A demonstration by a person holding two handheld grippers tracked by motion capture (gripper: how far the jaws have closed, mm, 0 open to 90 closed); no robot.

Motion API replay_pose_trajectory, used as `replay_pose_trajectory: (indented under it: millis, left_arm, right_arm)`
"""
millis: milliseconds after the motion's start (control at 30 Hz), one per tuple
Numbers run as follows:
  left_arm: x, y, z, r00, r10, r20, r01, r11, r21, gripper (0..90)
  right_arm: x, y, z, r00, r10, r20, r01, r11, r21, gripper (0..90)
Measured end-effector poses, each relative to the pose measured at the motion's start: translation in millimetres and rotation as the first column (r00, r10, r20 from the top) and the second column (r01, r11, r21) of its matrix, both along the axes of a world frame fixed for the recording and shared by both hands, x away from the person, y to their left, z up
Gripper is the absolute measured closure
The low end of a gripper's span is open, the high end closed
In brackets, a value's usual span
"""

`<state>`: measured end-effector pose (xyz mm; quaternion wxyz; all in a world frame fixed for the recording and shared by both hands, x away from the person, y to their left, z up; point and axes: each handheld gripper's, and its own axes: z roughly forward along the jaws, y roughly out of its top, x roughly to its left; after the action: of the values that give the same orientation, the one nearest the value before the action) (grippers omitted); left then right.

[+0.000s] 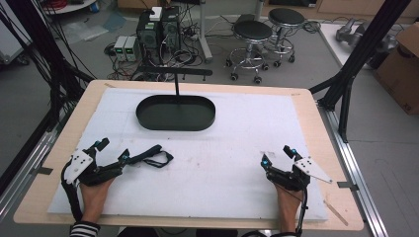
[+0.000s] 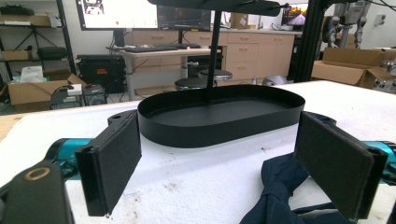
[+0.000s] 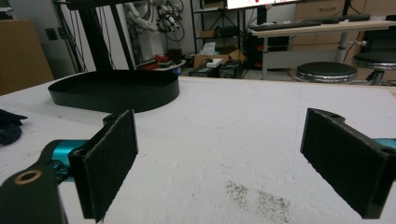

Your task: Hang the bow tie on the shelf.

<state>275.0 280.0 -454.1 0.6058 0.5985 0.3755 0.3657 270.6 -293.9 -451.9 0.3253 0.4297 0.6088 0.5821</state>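
Observation:
A dark blue bow tie with a thin strap [image 1: 154, 158] lies on the white mat at the left, just right of my left gripper [image 1: 113, 150]. In the left gripper view the bow tie [image 2: 280, 184] sits low between the wide-apart jaws, close to the right pad [image 2: 334, 163] and not pressed by either one. My left gripper [image 2: 224, 161] is open. A black oval tray [image 1: 175, 112] with an upright post stands at the far middle. My right gripper [image 1: 277, 155] rests at the near right, and in its own view this gripper [image 3: 224, 158] is open over bare mat.
The white mat [image 1: 232, 148] covers a wooden table [image 1: 306, 103]. The tray [image 2: 219, 116] stands ahead of the left jaws, and to the far left [image 3: 116, 91] of the right ones. Stools [image 1: 252, 34], computers and cables stand on the floor beyond the table.

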Motion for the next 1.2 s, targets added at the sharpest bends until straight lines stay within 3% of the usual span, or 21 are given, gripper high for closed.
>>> replay_pose_trajectory:
  millis: [633,1200]
  left_arm:
    - [1.5,0.2,0.7,0.9995,0.023,-0.023,-0.023,0.9997,-0.005,15.3]
    - [2.5,1.7,1.0,0.9996,0.000,-0.029,-0.001,0.9999,-0.016,14.5]
  right_arm:
    - [-0.2,-2.4,-0.3,1.0000,-0.008,-0.002,0.008,0.9995,0.029,10.1]
    - [-1.1,-3.2,-0.5,0.9999,-0.011,0.010,0.011,0.9992,0.039,10.1]
